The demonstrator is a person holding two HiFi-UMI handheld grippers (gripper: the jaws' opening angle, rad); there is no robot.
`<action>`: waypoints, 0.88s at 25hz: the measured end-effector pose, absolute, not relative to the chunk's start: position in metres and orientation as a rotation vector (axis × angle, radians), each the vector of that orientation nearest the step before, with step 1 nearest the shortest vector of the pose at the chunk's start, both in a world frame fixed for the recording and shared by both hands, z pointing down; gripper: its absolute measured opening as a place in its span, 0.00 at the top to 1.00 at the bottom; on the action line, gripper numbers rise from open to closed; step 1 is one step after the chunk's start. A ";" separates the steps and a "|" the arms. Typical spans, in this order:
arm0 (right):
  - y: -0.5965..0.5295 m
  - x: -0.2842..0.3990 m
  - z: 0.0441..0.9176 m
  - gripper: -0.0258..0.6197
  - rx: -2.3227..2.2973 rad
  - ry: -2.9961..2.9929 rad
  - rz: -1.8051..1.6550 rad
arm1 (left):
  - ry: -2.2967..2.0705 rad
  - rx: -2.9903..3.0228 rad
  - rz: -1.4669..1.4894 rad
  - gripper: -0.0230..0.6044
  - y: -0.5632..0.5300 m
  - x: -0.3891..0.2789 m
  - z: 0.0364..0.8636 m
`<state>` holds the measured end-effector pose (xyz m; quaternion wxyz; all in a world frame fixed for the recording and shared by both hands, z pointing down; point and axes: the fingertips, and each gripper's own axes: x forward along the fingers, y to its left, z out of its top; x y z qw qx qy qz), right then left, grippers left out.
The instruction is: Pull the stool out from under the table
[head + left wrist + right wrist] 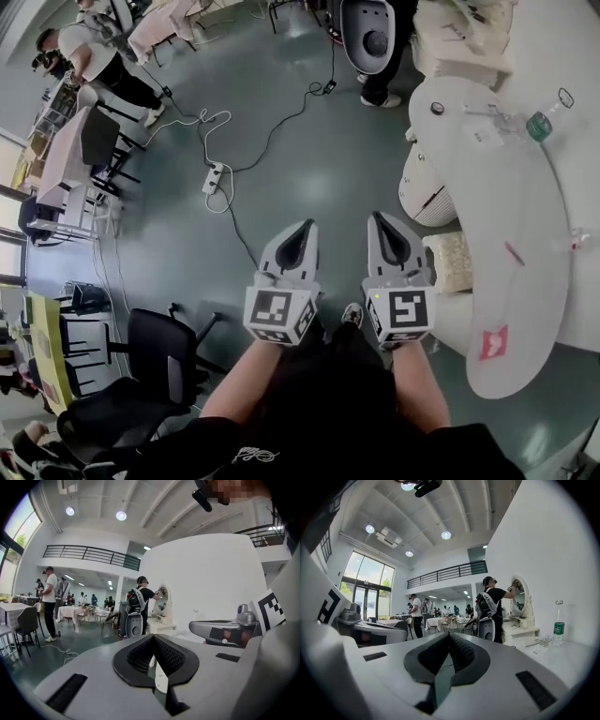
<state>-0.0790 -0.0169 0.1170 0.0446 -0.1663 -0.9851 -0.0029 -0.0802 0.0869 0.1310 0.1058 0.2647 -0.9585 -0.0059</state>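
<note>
Open grey-green floor (319,178) stretches ahead, crossed by a power strip (213,177) and trailing cables (277,127). On the right, a curved white table (525,234) blocks the way, with a round white stool (424,192) tucked partly under its edge. A black office chair (155,352) stands close at the left.

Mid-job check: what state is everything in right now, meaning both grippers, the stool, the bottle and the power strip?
left gripper: shut, holding nothing
right gripper: shut, holding nothing
stool: partly tucked under the table, untouched
bottle: standing upright on the table
power strip: lying on the floor, cables running from it
</note>
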 end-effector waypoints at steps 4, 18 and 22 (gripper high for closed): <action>-0.030 -0.112 0.127 0.95 -0.416 -2.994 0.013 | -2.798 0.861 0.003 0.95 0.070 -0.120 0.135; -0.048 -0.224 0.159 0.95 0.378 -2.906 0.079 | -2.355 1.649 0.015 0.95 0.013 -0.262 0.171; -0.048 -0.214 0.180 0.95 0.654 -2.811 0.114 | -2.160 1.840 0.028 0.95 0.008 -0.266 0.189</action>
